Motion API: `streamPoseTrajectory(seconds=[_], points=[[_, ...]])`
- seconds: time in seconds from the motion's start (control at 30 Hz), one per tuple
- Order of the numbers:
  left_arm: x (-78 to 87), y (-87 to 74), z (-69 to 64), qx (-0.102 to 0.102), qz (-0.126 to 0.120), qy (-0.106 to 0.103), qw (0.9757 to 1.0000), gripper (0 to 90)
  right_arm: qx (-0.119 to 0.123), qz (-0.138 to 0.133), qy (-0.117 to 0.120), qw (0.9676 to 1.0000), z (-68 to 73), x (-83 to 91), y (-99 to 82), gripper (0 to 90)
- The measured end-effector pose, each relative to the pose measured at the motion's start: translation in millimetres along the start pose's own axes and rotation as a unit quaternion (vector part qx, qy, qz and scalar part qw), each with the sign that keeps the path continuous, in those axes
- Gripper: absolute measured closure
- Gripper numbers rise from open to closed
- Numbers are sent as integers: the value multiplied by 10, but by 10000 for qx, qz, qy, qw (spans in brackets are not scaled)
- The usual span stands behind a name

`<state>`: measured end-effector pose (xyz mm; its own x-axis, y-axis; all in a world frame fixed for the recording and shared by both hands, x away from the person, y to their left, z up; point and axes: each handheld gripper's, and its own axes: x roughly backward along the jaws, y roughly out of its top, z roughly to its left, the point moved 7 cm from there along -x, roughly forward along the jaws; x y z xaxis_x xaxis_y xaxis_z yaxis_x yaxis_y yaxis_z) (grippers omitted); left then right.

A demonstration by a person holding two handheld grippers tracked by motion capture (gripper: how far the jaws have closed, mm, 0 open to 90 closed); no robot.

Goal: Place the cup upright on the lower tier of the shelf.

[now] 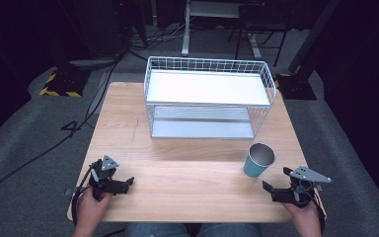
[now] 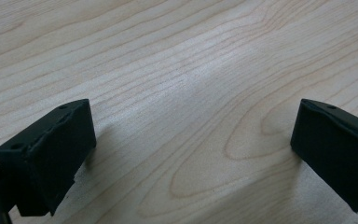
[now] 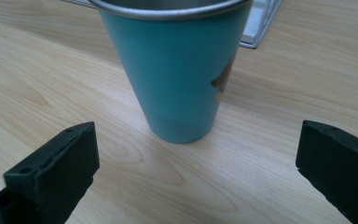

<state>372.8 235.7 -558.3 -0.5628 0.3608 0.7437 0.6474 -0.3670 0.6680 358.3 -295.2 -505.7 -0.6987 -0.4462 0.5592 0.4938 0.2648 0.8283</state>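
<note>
A: What sits at the left of the table (image 1: 128, 123)?

B: The person's left hand (image 1: 90, 200) holds the left gripper (image 1: 126, 183) low over the near left corner. In the left gripper view its two black jaws stand wide apart with bare wood grain between them; it is released and grasps nothing.

A: And toward the middle?

B: A white wire rack (image 1: 208, 96) stands at the far middle of the table. It has a flat white top shelf and a lower shelf beneath it, with wire mesh around the sides.

A: Where is the cup?

B: The teal cup (image 1: 258, 160) stands upright on the wood, near the rack's front right corner and apart from it. Its rim is metal. In the right gripper view the cup (image 3: 175, 74) has a small brown mark on its side.

A: And the right side?

B: The right hand (image 1: 306, 215) holds the right gripper (image 1: 270, 190) at the near right corner, pointing toward the cup. In the right gripper view its jaws are spread wide, the cup just beyond them and untouched.
</note>
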Motion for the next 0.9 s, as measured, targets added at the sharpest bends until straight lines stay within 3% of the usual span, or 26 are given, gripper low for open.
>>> streamPoseTrajectory(seconds=[0.2, 0.57, 0.9], points=[[7, -8, -6, -12, 17, -5, 10000, 3, 39, -35, 20, 10000, 24, -136, 89, 0], [3, -2, -1, -51, 14, -11, 10000, 3, -208, -113, 40, 9997, -19, -390, 131, 0], [2, -2, -1, -53, 12, -12, 10000, 3, -185, -67, -9, 9998, 83, -588, 169, 1]])
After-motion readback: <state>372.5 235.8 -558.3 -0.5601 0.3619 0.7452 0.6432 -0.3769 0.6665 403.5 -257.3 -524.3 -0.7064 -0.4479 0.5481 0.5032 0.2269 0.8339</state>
